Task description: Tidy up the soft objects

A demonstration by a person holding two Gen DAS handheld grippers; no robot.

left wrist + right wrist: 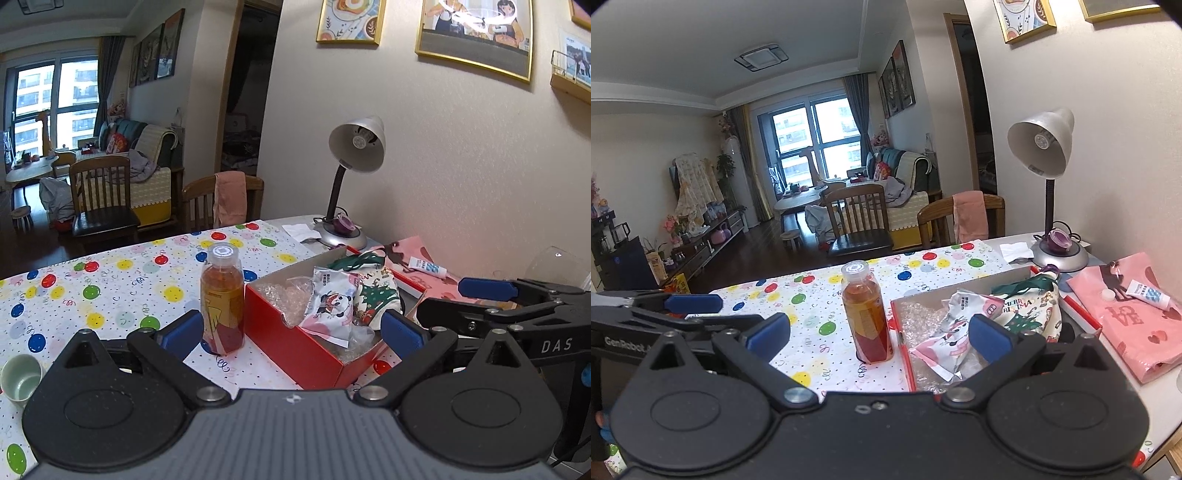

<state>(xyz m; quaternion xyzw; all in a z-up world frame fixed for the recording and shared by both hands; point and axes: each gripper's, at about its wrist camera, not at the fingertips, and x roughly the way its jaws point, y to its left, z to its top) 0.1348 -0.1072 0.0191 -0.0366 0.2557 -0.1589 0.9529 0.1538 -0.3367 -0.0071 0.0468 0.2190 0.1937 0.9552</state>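
Note:
A red cardboard box (295, 347) (907, 354) sits on the dotted tablecloth and holds bubble wrap, a panda-print soft pouch (330, 306) (951, 332) and a Christmas-print fabric bag (378, 291) (1032, 306). My left gripper (291, 332) is open, hovering in front of the box and the bottle, nothing between its blue pads. My right gripper (879, 332) is also open and empty, just before the same box. In the left wrist view the right gripper's blue fingers (487, 288) appear at the right, beyond the box.
An orange drink bottle (222, 299) (866, 314) stands upright left of the box. A desk lamp (351, 184) (1049, 177) stands by the wall. A pink bag (1130, 317) with a small tube (1148, 293) lies right. A green cup (20, 376) sits near left.

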